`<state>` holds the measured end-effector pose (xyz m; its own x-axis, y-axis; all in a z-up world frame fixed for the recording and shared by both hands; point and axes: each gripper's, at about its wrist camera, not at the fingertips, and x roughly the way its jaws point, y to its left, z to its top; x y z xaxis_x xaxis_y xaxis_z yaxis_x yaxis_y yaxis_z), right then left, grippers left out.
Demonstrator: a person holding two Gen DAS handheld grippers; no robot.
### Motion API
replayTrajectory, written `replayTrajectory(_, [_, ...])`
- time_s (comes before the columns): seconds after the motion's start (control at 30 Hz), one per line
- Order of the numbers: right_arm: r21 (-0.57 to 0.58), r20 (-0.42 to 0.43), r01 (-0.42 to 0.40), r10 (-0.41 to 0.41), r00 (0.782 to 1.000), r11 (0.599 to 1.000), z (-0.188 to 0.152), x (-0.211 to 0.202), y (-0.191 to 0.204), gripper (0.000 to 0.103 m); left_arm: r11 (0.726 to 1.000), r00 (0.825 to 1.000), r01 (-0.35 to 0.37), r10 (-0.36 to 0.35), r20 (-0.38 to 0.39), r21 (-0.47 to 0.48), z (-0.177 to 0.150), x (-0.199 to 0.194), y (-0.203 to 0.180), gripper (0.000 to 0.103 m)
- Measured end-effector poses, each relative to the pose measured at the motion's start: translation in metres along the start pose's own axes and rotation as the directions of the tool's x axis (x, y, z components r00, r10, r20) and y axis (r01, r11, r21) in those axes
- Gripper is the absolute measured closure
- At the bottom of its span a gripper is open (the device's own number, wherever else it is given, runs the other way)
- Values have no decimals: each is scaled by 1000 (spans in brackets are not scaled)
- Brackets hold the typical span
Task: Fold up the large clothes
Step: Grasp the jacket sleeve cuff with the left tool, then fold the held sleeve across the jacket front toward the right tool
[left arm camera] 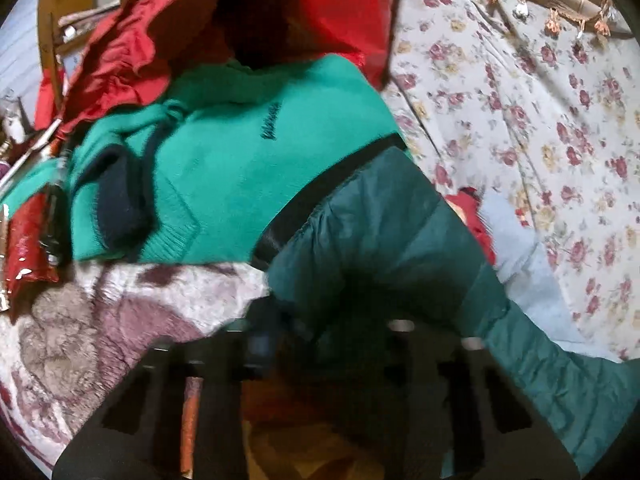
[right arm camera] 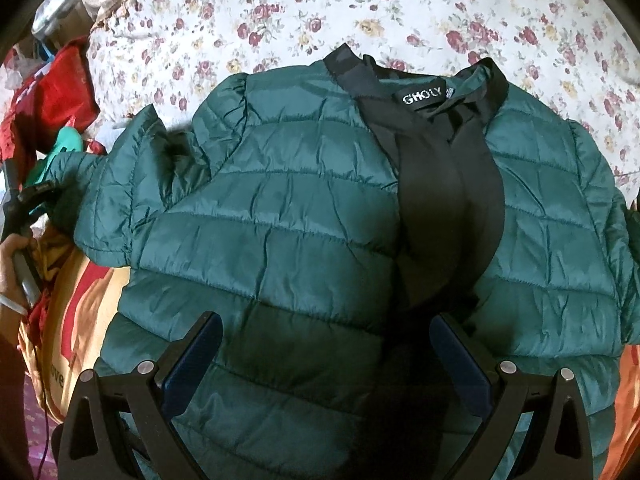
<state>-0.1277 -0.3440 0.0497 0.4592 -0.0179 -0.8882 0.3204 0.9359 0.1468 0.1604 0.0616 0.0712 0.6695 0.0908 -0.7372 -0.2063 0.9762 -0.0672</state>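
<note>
A dark green quilted jacket point(right arm camera: 280, 208) with black collar and front trim lies spread on the floral bedsheet point(right arm camera: 280, 12), collar at the far side. My right gripper point(right arm camera: 326, 336) is open just above the jacket's lower front, empty. My left gripper point(left arm camera: 320, 320) is shut on the jacket's sleeve point(left arm camera: 380, 240), whose dark green fabric bunches between the fingers; it also shows at the left edge of the right wrist view point(right arm camera: 36, 196), at the sleeve end.
A bright green sweater point(left arm camera: 240, 160) and red garments point(left arm camera: 160, 20) are piled on the left of the bed. A patterned blanket point(left arm camera: 100, 320) lies near me. The floral sheet point(left arm camera: 520, 120) stretches to the right. An orange and yellow cloth point(right arm camera: 80, 312) lies under the jacket's hem.
</note>
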Motion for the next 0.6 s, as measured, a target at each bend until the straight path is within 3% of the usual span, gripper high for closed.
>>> replayTrajectory(0.2, [7,12,7,-7,1000,1000,0,-3,-4,0,997,997,36,-41,70,68,-12,-43,-13,92])
replayTrajectory(0.37, [13,30,1,-1,1000,1000,-2,-12,-6,0,991,992,94,-101,73,97,-24,-81,-24,92])
replayTrajectory(0.6, [26,45,16,-18,999,1000,-4,-21,-17,0,978,985,117,-136,104,171,-44,-121,-51,93])
